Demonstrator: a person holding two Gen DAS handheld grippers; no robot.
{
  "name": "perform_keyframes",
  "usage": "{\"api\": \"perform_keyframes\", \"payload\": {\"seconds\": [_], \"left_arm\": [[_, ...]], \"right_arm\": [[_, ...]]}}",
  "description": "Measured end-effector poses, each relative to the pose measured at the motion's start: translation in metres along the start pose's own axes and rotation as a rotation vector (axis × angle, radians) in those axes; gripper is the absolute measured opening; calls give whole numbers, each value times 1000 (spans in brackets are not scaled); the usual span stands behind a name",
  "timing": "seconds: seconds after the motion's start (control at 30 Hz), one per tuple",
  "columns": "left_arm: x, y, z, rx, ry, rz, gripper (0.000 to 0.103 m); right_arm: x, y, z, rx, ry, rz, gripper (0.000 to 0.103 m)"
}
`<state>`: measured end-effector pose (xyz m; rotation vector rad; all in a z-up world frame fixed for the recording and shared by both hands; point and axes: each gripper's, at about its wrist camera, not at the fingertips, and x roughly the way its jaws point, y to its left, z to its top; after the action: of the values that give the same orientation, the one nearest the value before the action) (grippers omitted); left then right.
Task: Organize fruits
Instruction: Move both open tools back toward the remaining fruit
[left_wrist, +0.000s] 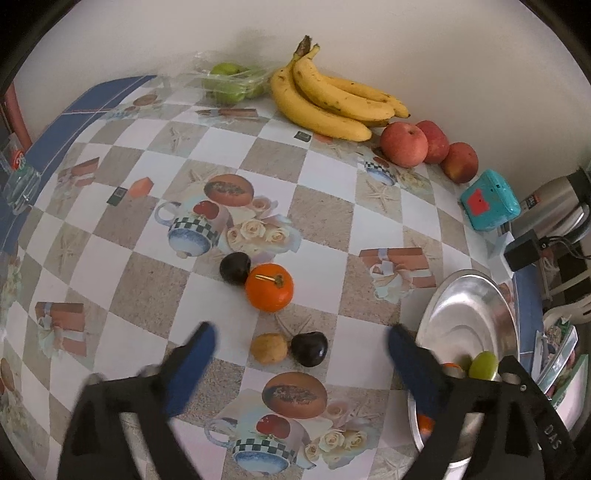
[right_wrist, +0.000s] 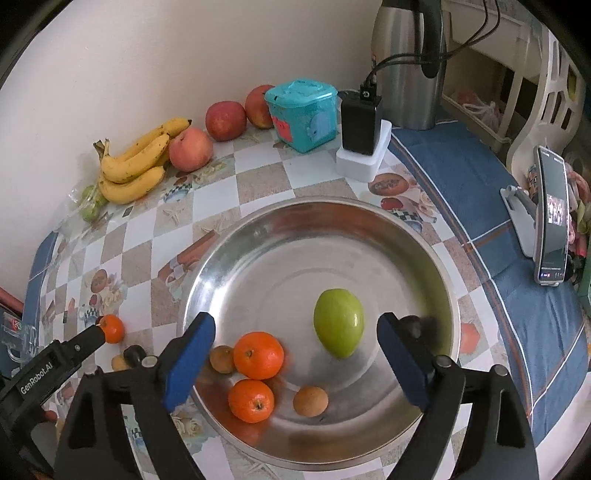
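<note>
Both my grippers, left (left_wrist: 301, 343) and right (right_wrist: 295, 328), gape wide, empty; left faces mid-table plum (left_wrist: 309, 349), bound for the bowl (right_wrist: 258, 236).

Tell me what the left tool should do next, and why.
Probably lower the open left tool onto the small tan fruit just ahead between its fingers. That fruit lies on the table beside a dark fruit, while the metal plate already holds others.
</note>
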<state>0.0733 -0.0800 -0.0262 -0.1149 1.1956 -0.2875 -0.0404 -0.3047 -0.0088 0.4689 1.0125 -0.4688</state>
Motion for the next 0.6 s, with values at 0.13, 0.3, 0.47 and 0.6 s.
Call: {"api": "perform_keyframes", "payload": {"seconds": [0.13,0.3,0.47,0.6], "left_arm": [[1,5,1,-16,7,-23,103],[2,12,2,-46,6,-16,103],[0,20,4,-53,-12,9,103],[-1,32,7,-71,-22,16,103]], "right_arm": [[-2,2,0,-14,-23,-2,90],[-2,6,0,-35,-41,-1,90],[-2,8,-1,-40,-50,6,90],[0,10,-2,-40,-48,19,90]]}}
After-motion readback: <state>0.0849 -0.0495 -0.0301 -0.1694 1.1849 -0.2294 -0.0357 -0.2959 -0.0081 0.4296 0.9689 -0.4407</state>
